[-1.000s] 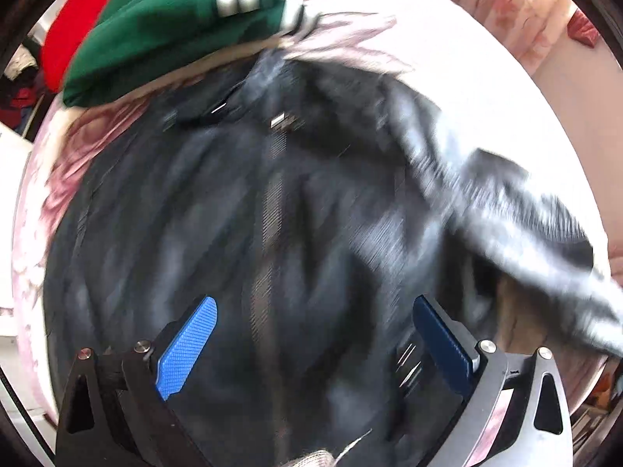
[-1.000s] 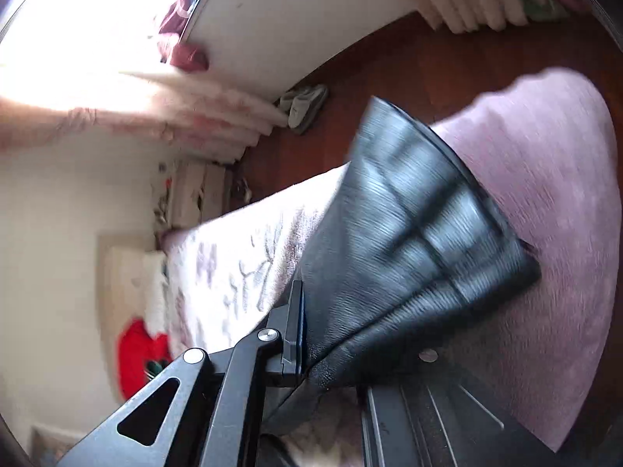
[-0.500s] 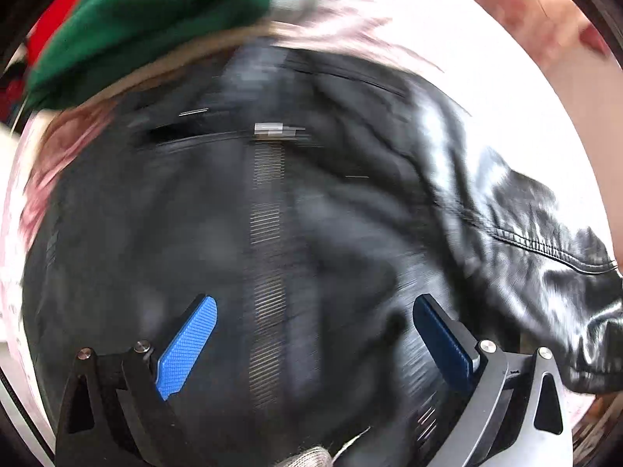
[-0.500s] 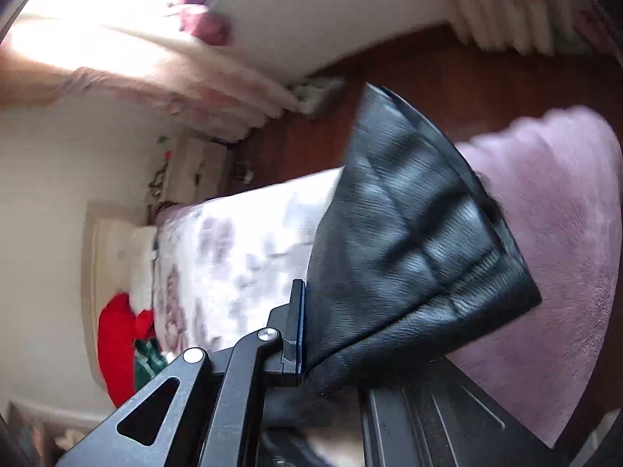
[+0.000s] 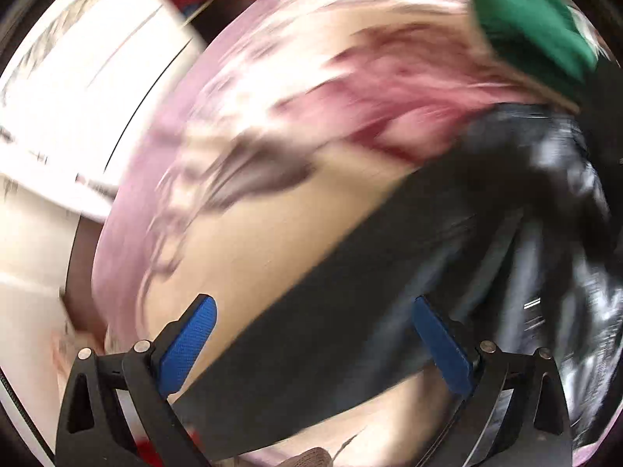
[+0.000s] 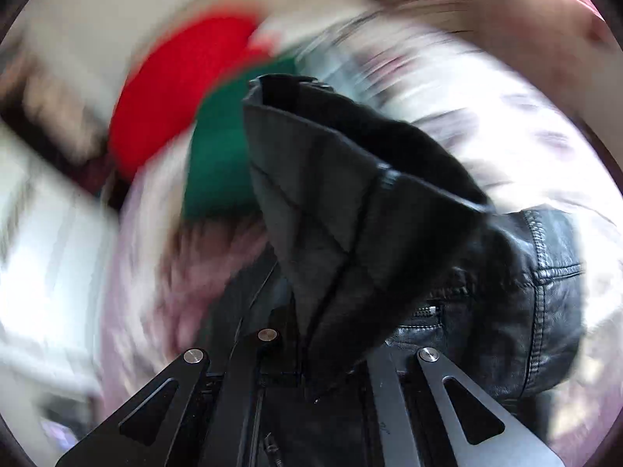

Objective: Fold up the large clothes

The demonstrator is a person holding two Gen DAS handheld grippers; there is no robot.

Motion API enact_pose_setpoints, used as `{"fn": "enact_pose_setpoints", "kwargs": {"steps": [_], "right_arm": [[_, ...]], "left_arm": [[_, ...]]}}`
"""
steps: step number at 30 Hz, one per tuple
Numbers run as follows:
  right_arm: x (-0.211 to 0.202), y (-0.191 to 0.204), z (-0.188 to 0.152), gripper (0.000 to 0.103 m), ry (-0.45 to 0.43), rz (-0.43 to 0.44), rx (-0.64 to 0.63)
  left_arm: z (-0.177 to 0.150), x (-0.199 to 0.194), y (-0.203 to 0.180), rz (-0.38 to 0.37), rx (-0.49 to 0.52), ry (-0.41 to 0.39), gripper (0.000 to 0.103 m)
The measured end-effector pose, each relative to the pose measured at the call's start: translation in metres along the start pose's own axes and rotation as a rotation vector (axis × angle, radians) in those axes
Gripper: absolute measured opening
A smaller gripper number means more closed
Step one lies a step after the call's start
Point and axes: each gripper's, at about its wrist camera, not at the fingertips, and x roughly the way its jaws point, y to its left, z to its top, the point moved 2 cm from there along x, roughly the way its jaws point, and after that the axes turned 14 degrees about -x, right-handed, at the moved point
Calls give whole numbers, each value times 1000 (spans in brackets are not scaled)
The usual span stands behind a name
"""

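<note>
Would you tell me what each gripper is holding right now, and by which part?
The right gripper is shut on the black leather jacket, pinching a folded end of it, probably a sleeve. The left gripper is open and holds nothing.

The black leather jacket fills the lower right of the right wrist view, glossy and creased, with stitched seams and a silver zip showing near the centre right. One part of it, showing a duller quilted lining, rises as a cone toward the frame's middle. In the left wrist view the jacket is blurred, running as a dark band from lower centre to the right edge.
</note>
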Motion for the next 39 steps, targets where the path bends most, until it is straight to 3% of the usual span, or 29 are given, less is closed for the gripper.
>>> {"fn": "enact_pose_setpoints", "kwargs": {"steps": [2,4,6,9,12,16,18,20,22,23,24,27,33,36,39], "right_arm": [[65,58,-8,6,140,-5,-141],[96,90,-38,16,260,-18,-220],[105,108,-51,51,344,29,-218],[76,113,-52,72,344,187,-130],[37,99,-48,72,323,250,-39],[16,60,-40,73,341,185,53],[25,41,-35,73,359,143,67],[32,33,-35,73,367,137,92],[37,37,-39,73,370,163,134],[35,37,-37,73,371,175,147],[30,41,-32,73,372,183,153],[41,54,-32,73,371,204,138],[51,84,-26,73,362,193,65],[59,92,-28,73,368,204,99],[66,96,-34,73,382,189,114]], "left_arm": [[-6,14,43,21,-70,56,103],[-18,25,88,22,-146,124,103],[-38,34,121,-12,-229,203,103],[-75,58,157,-87,-367,323,103],[-106,91,177,-139,-500,426,103],[-120,143,202,-218,-659,477,103],[-122,163,201,-285,-699,500,102],[-122,179,202,-295,-689,503,99],[-117,178,200,-269,-659,453,87],[-114,174,201,-240,-635,429,68],[-107,165,208,-178,-607,375,31],[-80,144,226,-212,-624,290,18],[16,134,266,-333,-635,112,14],[55,154,256,-392,-642,164,15],[62,181,257,-426,-711,285,18]]}}
